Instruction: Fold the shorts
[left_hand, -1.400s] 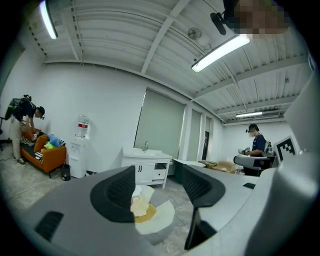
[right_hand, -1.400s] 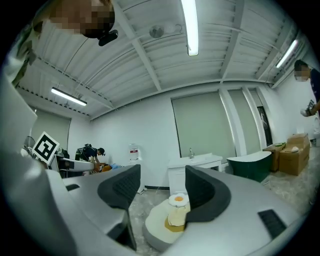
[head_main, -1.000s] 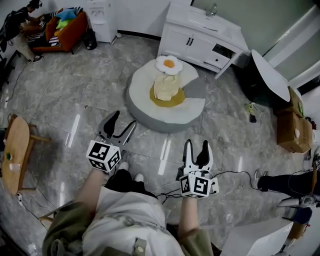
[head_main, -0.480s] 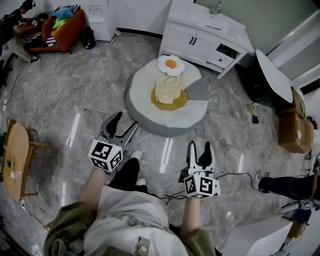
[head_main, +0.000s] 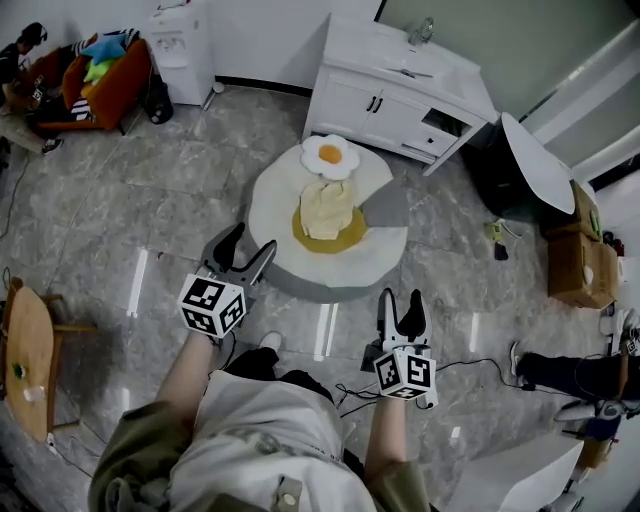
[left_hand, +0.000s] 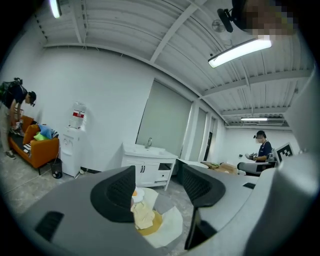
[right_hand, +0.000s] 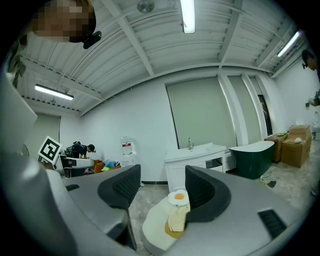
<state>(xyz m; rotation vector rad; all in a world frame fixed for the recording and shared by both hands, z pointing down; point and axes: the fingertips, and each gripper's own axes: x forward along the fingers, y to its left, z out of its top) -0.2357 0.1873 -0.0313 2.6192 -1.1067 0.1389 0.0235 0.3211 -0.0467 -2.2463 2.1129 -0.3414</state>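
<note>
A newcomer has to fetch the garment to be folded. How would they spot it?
In front of the white sink cabinet lies a round white floor cushion. The pale yellow garment is heaped at its middle on a mustard disc, beside a fried-egg pillow and a grey patch; it alone is crumpled.

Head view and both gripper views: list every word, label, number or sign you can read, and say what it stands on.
No text can be read anywhere in these views.
Red label on the water bottle: too small and blurred to read.
Cubes on the left gripper and the right gripper: black-and-white square patterns, no letters or numbers.
</note>
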